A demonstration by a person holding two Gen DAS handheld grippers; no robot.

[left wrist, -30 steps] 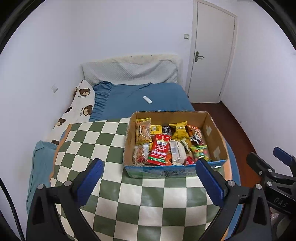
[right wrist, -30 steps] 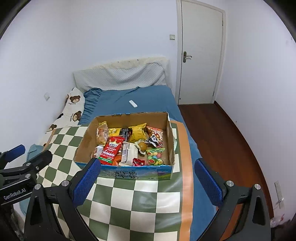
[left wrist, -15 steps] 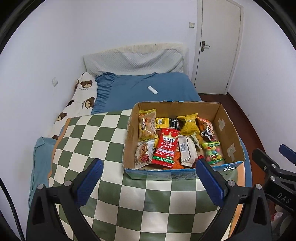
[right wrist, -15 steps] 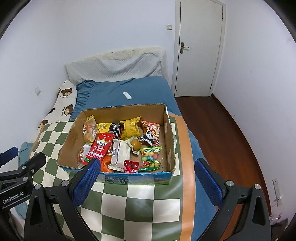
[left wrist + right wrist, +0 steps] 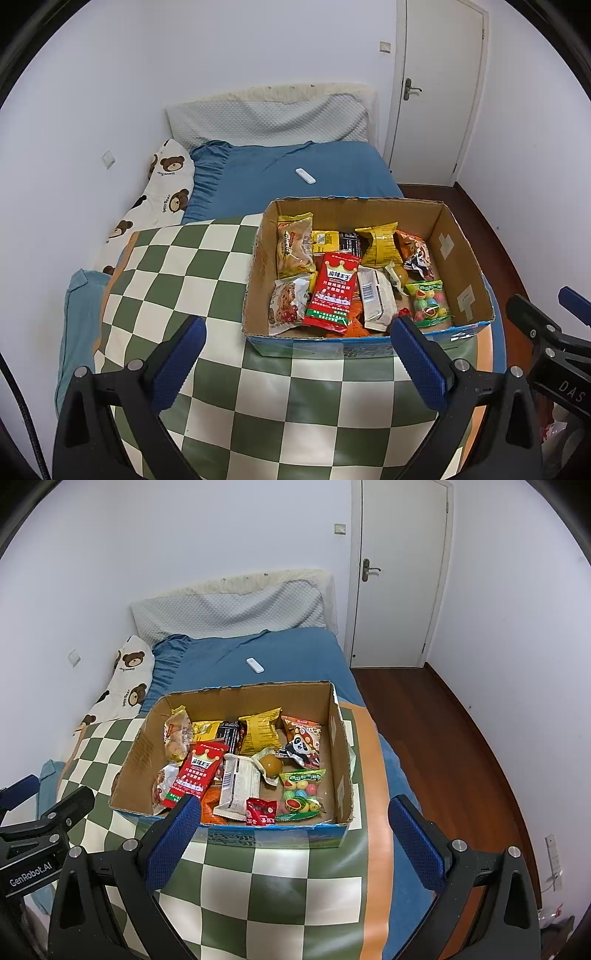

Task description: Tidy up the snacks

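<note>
An open cardboard box [image 5: 258, 258] [image 5: 341, 760] stands on a green-and-white checked cloth [image 5: 177, 266] [image 5: 266, 878] on the bed. It holds several snack packets, among them a red packet with a crown [image 5: 334, 291] [image 5: 197, 771], a yellow bag [image 5: 380, 245] [image 5: 260, 731], a white wrapper [image 5: 238, 786] and a candy bag [image 5: 428, 302] [image 5: 301, 792]. My left gripper [image 5: 299, 358] is open and empty before the box's near wall. My right gripper [image 5: 290, 836] is open and empty, also at the near wall. Each gripper shows at the edge of the other's view.
A blue bed sheet [image 5: 295, 166] with a small white remote [image 5: 305, 175] [image 5: 255, 664] lies behind the box. A bear-print pillow [image 5: 162, 192] lies at the left wall. A white door [image 5: 436, 92] and wooden floor [image 5: 443, 731] are to the right.
Both grippers have moved forward and higher over the box, so it looks larger and more from above. Both stay open. The snacks have not moved.
</note>
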